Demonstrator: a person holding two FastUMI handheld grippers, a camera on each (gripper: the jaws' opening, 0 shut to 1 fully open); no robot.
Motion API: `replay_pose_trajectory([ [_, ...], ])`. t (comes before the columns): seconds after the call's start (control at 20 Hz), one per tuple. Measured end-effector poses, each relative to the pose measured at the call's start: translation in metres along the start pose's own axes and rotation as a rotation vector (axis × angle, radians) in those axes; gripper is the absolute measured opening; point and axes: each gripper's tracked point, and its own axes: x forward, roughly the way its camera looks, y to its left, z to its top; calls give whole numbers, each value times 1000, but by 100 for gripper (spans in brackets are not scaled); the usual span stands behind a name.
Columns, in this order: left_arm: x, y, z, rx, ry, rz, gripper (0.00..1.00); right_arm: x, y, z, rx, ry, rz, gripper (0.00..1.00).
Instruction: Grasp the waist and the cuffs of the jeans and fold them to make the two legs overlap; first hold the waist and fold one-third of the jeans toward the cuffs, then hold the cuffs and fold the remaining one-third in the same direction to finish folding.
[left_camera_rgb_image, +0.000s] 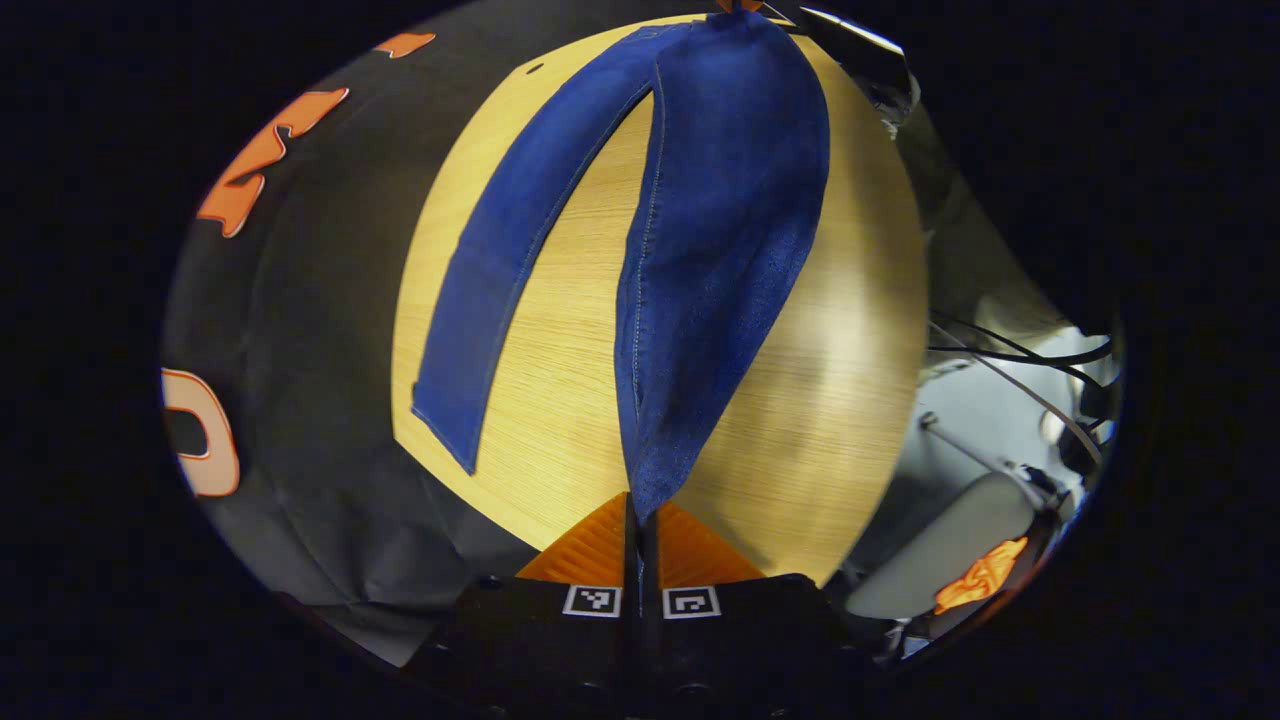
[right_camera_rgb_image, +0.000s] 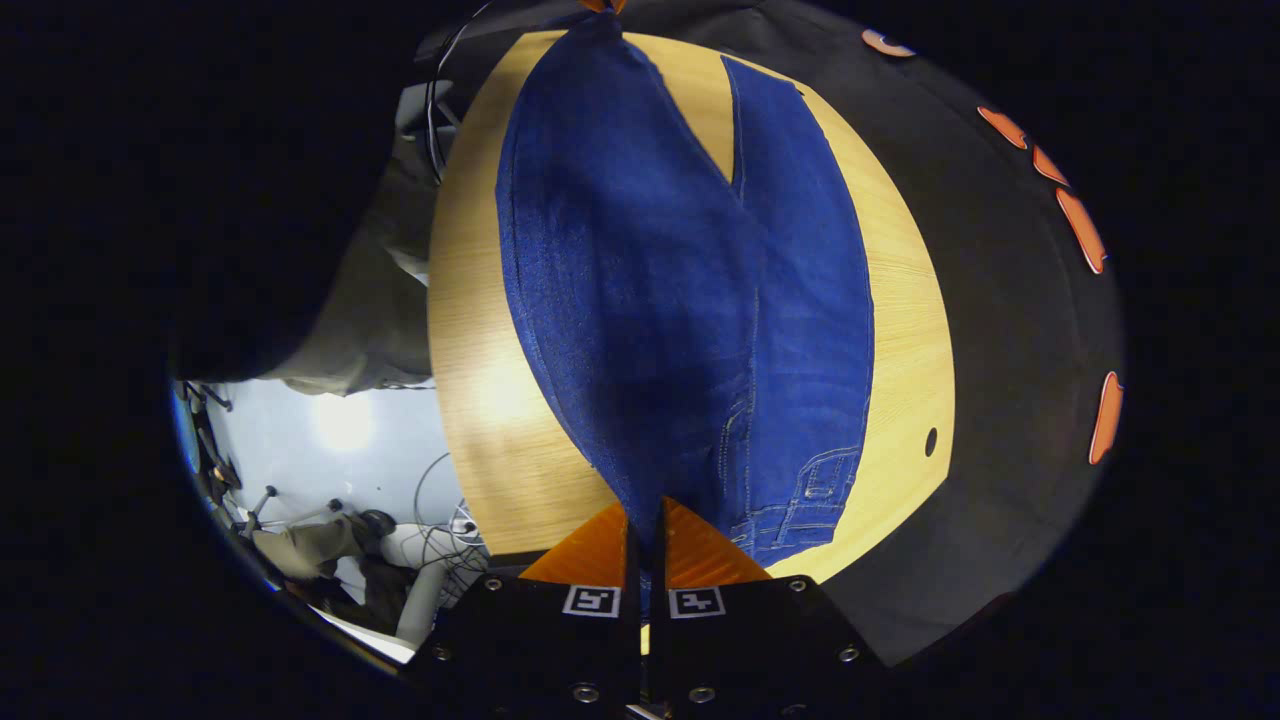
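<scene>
- Left gripper (left_camera_rgb_image: 640, 520): closed on the cuff end of 1 leg of the jeans (left_camera_rgb_image: 720, 250). Both fingers pinch the fabric, which runs taut away from them toward the far gripper. The hold lifts this leg clear so it can be carried across.
- Second leg (left_camera_rgb_image: 510, 250): lies flat on the wooden table (left_camera_rgb_image: 860, 380), to the left of the raised leg in the left gripper view and apart from it except near the crotch. It serves as the target for the overlap.
- Right gripper (right_camera_rgb_image: 645, 525): closed on the waist edge of the same lifted half. The waistband and pocket (right_camera_rgb_image: 810, 500) of the other half rest on the table just beside it.
- Judgement: holding both ends keeps the leg stretched, so it should land without wrinkles. The legs do not yet overlap; the 2 one-third folds remain.
</scene>
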Motion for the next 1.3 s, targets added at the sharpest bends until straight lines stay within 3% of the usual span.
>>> replay_pose_trajectory([
  [0.15, -4, 22, 19, -31, -16, -27, 1, -11, -31, -1, 116, -9, 81, 4],
  [0.3, 8, 56, 27, 11, -24, -52, 1, -12, -53, 0, 264, -10, 192, 4],
  [0.6, 49, 140, 63, 121, -33, -118, 1, 9, -105, 14, 431, 39, 244, 4],
  [0.8, 82, 189, 82, 233, -29, -64, 1, 33, -142, 9, 456, 86, 208, 4],
  [1.0, 108, 230, 107, 236, -45, -29, 1, 54, -184, 3, 517, 96, 147, 4],
  [1.2, 147, 300, 134, 246, -96, 143, 1, 84, -240, 1, 631, 107, 12, 4],
  [1.3, 167, 314, 140, 238, -86, 178, 2, 97, -255, 1, 692, 122, -39, 6],
])
